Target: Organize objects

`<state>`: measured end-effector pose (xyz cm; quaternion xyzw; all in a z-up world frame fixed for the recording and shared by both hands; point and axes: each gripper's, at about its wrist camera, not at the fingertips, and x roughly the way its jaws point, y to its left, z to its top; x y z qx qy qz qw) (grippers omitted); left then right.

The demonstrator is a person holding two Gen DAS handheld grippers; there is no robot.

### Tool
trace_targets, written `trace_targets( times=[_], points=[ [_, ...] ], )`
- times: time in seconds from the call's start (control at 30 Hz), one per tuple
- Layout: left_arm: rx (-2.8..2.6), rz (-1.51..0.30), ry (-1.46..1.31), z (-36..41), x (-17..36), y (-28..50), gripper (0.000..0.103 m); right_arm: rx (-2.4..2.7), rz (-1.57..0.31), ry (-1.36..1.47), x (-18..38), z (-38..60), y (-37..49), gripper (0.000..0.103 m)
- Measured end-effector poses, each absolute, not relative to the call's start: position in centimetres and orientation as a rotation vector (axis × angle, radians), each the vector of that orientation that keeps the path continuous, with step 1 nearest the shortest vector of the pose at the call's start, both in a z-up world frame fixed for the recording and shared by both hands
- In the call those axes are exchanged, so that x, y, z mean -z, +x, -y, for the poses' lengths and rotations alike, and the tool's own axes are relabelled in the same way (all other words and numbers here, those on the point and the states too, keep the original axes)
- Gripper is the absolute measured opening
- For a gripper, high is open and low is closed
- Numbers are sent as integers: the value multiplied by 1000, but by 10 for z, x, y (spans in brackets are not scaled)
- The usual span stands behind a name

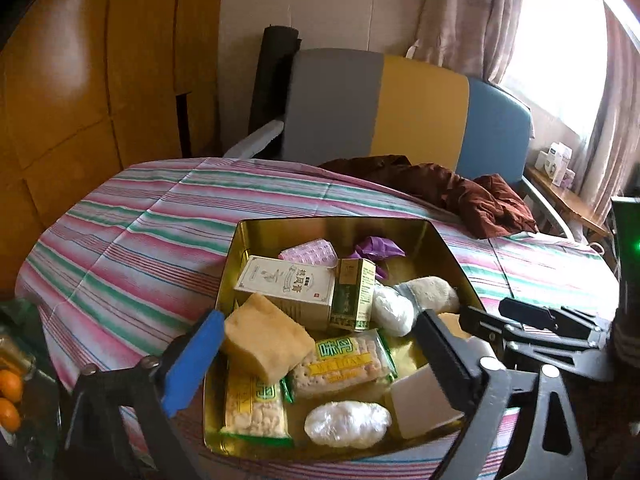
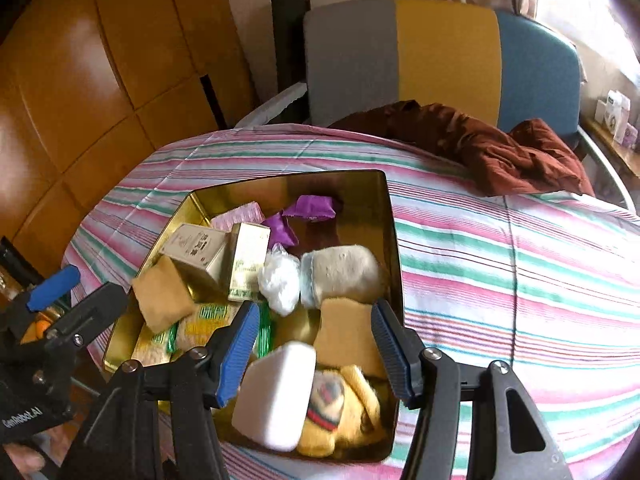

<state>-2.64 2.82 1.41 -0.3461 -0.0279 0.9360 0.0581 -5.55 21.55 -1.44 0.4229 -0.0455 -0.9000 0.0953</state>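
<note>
Both tongs gape empty over the gold tin point(image 2: 394, 240): the right gripper point(image 2: 316, 354) apparently depositing the white block point(image 2: 276, 396) at its near corner; the left gripper point(image 1: 320, 352) hovers. Retreating seems next.

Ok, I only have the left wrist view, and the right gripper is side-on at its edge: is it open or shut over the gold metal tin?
Observer: Open. The right gripper has its blue-padded fingers spread wide. A white rectangular block sits low between them, too blurred to judge contact.
Operator: Anything under that block?
Observer: Yes, a yellow plush item with a red and black patch lies in the near corner of the gold metal tin.
Operator: What is just ahead of the fingers?
Observer: A tan sponge block by the tin's right wall.
</note>
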Motion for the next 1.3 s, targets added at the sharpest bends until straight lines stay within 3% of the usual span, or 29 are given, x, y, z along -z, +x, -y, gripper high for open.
trace_targets(
  times=[0.4,1.3],
  points=[
    [-2932,66,-1055,-34,-20,-1,103,2690,105,1247,24,-218,-10,59],
    [-2958,33,-998,-27,-21,15,102,2716,54,1201,20,-205,-2,59]
  ],
)
